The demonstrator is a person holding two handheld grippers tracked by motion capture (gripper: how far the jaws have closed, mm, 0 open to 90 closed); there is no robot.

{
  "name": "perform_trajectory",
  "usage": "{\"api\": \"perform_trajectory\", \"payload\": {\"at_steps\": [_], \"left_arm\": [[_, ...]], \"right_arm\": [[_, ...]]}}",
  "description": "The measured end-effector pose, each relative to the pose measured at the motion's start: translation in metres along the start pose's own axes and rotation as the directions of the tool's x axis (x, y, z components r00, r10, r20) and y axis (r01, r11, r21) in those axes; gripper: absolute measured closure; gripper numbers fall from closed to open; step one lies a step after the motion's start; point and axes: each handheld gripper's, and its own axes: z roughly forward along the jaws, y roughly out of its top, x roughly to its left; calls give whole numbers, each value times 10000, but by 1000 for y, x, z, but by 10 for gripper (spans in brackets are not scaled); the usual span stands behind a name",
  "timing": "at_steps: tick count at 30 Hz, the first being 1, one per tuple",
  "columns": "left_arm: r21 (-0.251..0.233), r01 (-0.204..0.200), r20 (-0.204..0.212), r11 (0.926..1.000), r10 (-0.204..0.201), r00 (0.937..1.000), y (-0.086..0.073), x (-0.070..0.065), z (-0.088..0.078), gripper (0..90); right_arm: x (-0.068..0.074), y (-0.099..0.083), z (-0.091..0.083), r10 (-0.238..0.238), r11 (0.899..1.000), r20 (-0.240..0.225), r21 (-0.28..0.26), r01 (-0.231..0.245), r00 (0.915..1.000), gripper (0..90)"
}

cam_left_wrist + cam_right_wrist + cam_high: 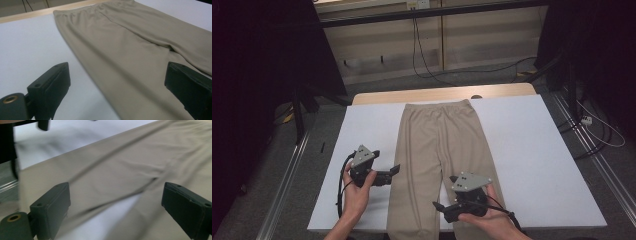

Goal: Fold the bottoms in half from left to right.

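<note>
Both grippers' fingers spread wide, grasping nothing; beige trousers (439,150) flat between, seemingly unobstructed.

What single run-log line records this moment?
trousers: flat on table | left gripper: open, beside left leg | right gripper: open, over right leg

High view: fixed above the near side, facing forward and down, far enough to take in the whole white counter (532,150), the trousers (437,145) at centre frame and floor beyond at the top. Left gripper view: riding low and close over the counter (22,45), looking along the trousers (125,55) toward the waistband at the upper middle of frame. Right gripper view: equally low and close, blurred, aimed across the trousers (112,170) where the legs split. Shared by all three: the crotch and upper legs of the trousers.
</note>
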Motion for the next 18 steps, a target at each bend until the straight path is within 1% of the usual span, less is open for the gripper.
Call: {"api": "perform_trajectory", "payload": {"at_steps": [1,3,5,6,7,8,9,11,12,13,14,15,16,17,18], "left_arm": [[-41,33,70,10000,-32,10000,2,0,3,65],[-157,-37,201,9999,40,9998,8,1,10,65],[-384,23,220,9993,-14,9998,14,6,16,65],[-343,94,259,9994,-86,9996,18,8,19,68],[-297,54,269,9995,-46,9996,22,11,23,69],[-302,-69,232,9995,76,9997,25,13,26,69],[-242,-112,173,9996,116,9998,29,15,29,72],[-297,-26,202,9996,32,9998,33,21,36,73],[-271,192,322,9994,-183,9993,34,23,40,81],[-94,182,372,9998,-179,9991,37,26,44,83],[-46,119,351,9999,-118,9993,38,29,48,83],[-140,227,330,9996,-222,9992,40,31,52,83],[-57,210,360,9998,-208,9991,42,33,56,83],[-23,266,433,9996,-265,9987,44,35,61,83],[-149,257,407,9996,-250,9989,46,36,64,83]], "right_arm": [[0,0,0,0,10000,0,0,0,10000,86],[4,6,6,-30,9997,-296,256,38,9996,97],[9,11,11,-70,9993,-471,375,88,9989,125],[10,13,13,-33,9990,-636,451,62,9980,145],[12,15,15,22,9986,-827,532,22,9966,153],[14,16,18,25,9973,-969,727,46,9953,151],[17,20,23,-23,9955,-1125,935,129,9937,152],[19,22,26,-24,9951,-1186,982,141,9929,154],[20,23,28,-6,9952,-1219,975,126,9925,154],[25,27,32,-126,9953,-1246,939,245,9921,156],[25,27,32,-126,9953,-1246,939,245,9921,156],[27,30,35,-186,9949,-1193,961,302,9927,162],[32,34,40,-472,9922,-983,1100,580,9940,164],[32,34,40,-472,9922,-983,1100,580,9940,164],[35,37,43,-536,9906,-1023,1200,658,9933,164]]}}
